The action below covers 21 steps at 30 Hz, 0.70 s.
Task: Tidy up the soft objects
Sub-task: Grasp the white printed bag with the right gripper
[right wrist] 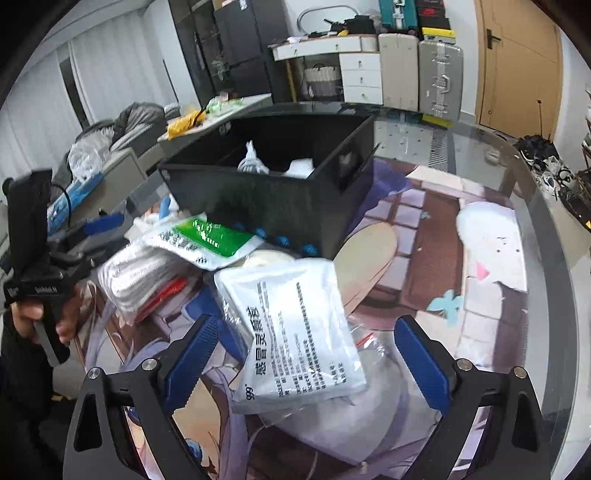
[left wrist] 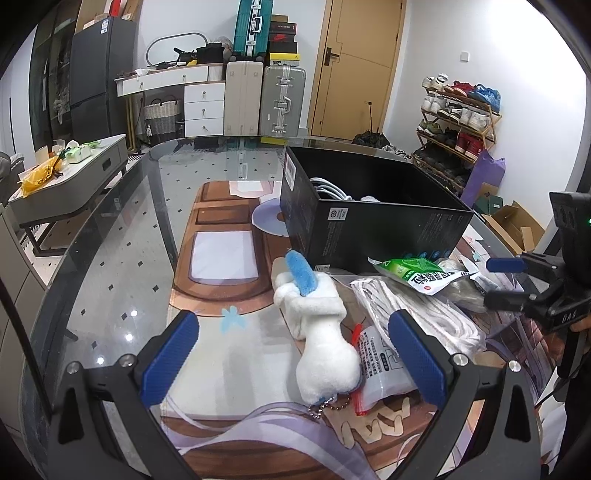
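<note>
Background inventory: wooden door point(left wrist: 356, 66), closed. Shoe rack point(left wrist: 458, 122) beside it, loaded with shoes. Two upright suitcases, beige point(left wrist: 243, 98) and silver point(left wrist: 282, 99), with a teal suitcase point(left wrist: 253, 27) above. White drawer unit point(left wrist: 204, 109). Woven basket point(left wrist: 160, 114). Dark cabinet point(left wrist: 98, 77). Grey side table point(left wrist: 70, 177), cluttered.

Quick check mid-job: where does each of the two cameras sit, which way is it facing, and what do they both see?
Left wrist: sits behind the open left gripper, looks down across the table at the white plush toy lying between its fingers; the right gripper shows at the right edge.
Right wrist: sits behind the open right gripper, looks down at the white medicine packet; the left gripper and a hand show at left.
Shared: black box, green-and-white packet, printed mat.
</note>
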Available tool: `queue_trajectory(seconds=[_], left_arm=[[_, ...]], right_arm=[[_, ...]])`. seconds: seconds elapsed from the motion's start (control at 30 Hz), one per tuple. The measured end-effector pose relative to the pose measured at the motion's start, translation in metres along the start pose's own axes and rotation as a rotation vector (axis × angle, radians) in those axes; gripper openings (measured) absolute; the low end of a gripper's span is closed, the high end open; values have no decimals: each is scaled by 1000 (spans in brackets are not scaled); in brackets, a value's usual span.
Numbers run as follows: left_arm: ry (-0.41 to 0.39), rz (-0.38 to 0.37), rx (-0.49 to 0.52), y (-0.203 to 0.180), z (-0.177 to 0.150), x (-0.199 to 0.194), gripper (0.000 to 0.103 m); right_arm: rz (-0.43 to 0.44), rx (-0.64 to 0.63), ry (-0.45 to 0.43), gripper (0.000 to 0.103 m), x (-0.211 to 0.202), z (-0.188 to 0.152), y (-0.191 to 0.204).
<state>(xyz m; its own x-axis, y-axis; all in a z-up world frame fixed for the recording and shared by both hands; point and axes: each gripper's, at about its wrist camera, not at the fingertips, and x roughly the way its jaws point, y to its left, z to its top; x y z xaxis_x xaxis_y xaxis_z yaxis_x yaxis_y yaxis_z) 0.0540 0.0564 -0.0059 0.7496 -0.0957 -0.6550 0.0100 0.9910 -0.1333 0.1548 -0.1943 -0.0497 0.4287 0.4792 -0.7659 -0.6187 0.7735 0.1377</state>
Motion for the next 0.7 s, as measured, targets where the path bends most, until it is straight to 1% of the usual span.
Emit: queue_trajectory(seconds=[0.1,0.17,0.2,0.23,0.4,0.5,0.67,0.7], left_arm=[[7,7,-1,0,0,1,103],[9,8,-1,1,0,1,103],[10,8,0,1,0,2,103],[10,8,2,1,-1,2,103],[16,8,8,0,-1,3,103],[19,8,7,0,-1,3,103],[25,8,11,-1,0,5,103],[26,8,12,-1,-1,5,103]], right_arm=[[-7,10,-13,98,0,1,-3],[-3,3,-6,93,4,1,-2],[-3,-4,0,87,6,1,0],[0,-8,3,85,7,0,1],[22,-20,3,82,10,0,4],[42,-5,6,75,10,-1,2],[65,-18,23,70,9,-4,3],[69,-20,25,65,9,-4,4]])
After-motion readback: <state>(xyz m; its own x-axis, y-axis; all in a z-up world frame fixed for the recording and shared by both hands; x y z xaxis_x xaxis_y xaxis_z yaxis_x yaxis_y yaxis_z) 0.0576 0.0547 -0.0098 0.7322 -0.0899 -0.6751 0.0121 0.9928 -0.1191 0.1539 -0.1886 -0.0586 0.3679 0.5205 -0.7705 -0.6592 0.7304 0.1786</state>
